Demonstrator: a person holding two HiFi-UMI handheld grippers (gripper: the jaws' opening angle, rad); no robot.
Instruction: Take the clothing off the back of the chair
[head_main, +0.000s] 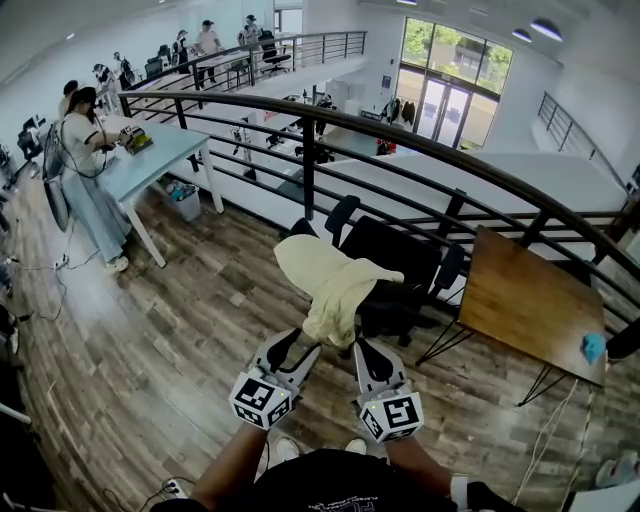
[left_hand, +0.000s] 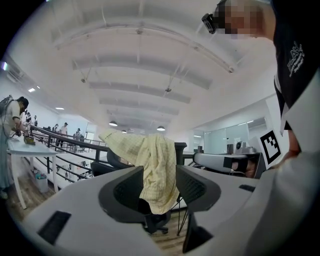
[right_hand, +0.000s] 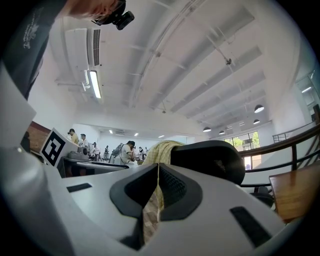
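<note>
Garment (head_main: 330, 285), pale yellow and checked, lies draped over the back of the black chair (head_main: 400, 262), one end hanging down our way. We judge it light, soft and floppy: it will sag and snag wherever it goes unheld, so that hanging hem is the hold. Our right gripper (head_main: 366, 352) is pinched tight on the cloth. Our left gripper (head_main: 296, 345) has its jaws apart, with fabric hanging between them, seemingly unpressed.
</note>
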